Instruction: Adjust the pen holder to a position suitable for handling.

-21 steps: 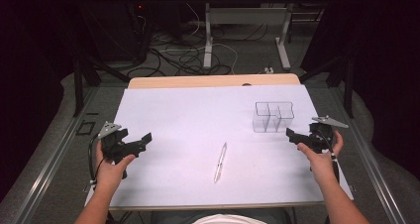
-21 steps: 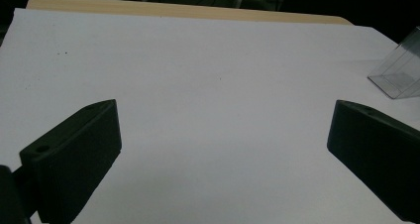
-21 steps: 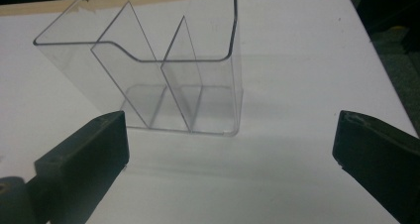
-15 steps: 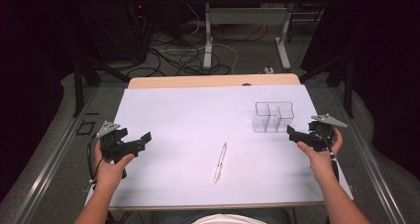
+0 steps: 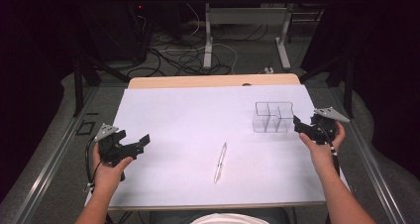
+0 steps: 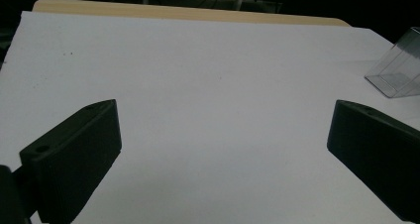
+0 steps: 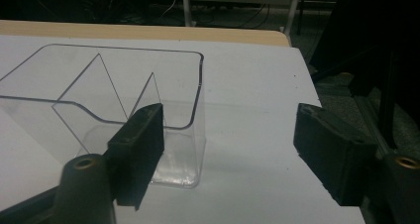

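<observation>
Both tongs wide apart and empty, right tongs (image 5: 298,124) beside clear organizer (image 5: 272,117), left tongs (image 5: 143,142) far from pen (image 5: 220,161)

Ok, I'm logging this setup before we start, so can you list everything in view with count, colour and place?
pen: one, clear and silvery, lying on the sheet near the front middle
organiser box: one, clear plastic with compartments, empty, right rear of the sheet
sheet: one, white, covering the table
table: one, light wood, edge showing at the back
left tongs: one, black, open, over the sheet's left edge
right tongs: one, black, open, beside the box
</observation>
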`<state>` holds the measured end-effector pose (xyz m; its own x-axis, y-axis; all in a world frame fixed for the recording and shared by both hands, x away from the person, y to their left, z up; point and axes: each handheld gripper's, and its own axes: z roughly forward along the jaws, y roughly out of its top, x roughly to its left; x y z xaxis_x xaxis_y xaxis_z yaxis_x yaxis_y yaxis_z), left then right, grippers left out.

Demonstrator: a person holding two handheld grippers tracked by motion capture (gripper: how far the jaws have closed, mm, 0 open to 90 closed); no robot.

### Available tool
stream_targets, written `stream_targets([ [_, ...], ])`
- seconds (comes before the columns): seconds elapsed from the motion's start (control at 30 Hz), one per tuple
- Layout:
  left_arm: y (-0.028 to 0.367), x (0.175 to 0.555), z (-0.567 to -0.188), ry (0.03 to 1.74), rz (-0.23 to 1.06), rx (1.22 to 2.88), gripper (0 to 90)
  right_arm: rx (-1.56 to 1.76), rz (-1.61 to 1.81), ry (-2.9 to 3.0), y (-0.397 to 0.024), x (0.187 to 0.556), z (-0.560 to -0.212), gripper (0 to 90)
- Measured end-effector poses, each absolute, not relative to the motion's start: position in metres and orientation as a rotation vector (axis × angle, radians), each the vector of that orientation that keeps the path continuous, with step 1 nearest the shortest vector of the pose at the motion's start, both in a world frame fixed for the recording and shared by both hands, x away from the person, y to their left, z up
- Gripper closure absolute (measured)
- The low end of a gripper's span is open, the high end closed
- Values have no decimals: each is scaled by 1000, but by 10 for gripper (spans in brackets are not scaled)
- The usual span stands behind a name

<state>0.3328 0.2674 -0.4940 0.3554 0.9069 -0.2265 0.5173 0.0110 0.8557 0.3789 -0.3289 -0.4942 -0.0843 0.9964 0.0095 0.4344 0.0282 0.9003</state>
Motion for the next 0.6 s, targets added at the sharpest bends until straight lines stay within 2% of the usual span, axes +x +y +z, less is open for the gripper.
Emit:
stream_targets([
  [0.2, 269, 330, -496, 1314, 519, 1644, 11, 1488, 992, 1657, -328, 383, -490, 442],
  [0.37, 271, 328, -496, 1320, 531, 1632, 11, 1493, 964, 1680, -327, 393, -487, 620],
  [0.6, 271, 326, -497, 1325, 537, 1640, 11, 1477, 928, 1697, -323, 409, -479, 772],
])
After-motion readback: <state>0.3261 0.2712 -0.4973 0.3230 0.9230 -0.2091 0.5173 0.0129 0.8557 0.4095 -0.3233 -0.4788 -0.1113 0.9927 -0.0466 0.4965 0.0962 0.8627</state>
